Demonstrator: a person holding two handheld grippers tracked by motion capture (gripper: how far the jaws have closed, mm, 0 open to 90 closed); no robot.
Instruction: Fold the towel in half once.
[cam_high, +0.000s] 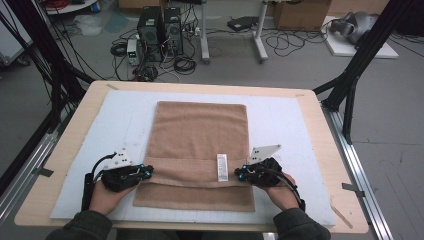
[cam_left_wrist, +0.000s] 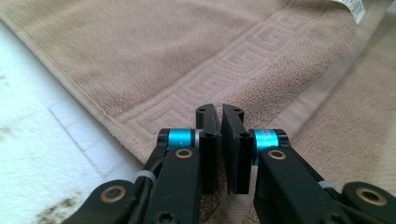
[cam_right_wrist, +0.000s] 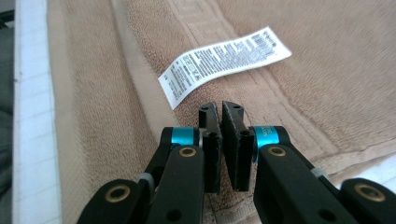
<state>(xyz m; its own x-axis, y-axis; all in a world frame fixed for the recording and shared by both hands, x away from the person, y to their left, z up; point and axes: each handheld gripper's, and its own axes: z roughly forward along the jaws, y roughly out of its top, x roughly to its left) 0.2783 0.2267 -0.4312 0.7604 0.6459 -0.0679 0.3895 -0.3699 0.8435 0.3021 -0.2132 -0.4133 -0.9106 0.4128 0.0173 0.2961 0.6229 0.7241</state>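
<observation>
On the white surface (cam_high: 310, 150), both grippers, left (cam_high: 148, 171) and right (cam_high: 239, 173), pinch the tan towel's (cam_high: 200, 135) folded near edge; further folding remains.

A white mat (cam_high: 280, 120) covers the wooden table (cam_high: 325, 150); computer towers (cam_high: 160, 32) stand beyond.

free: white mat (cam_high: 295, 125) both sides of towel (cam_high: 200, 135) | obstacle: black frame posts (cam_high: 367, 50) at table corners
</observation>
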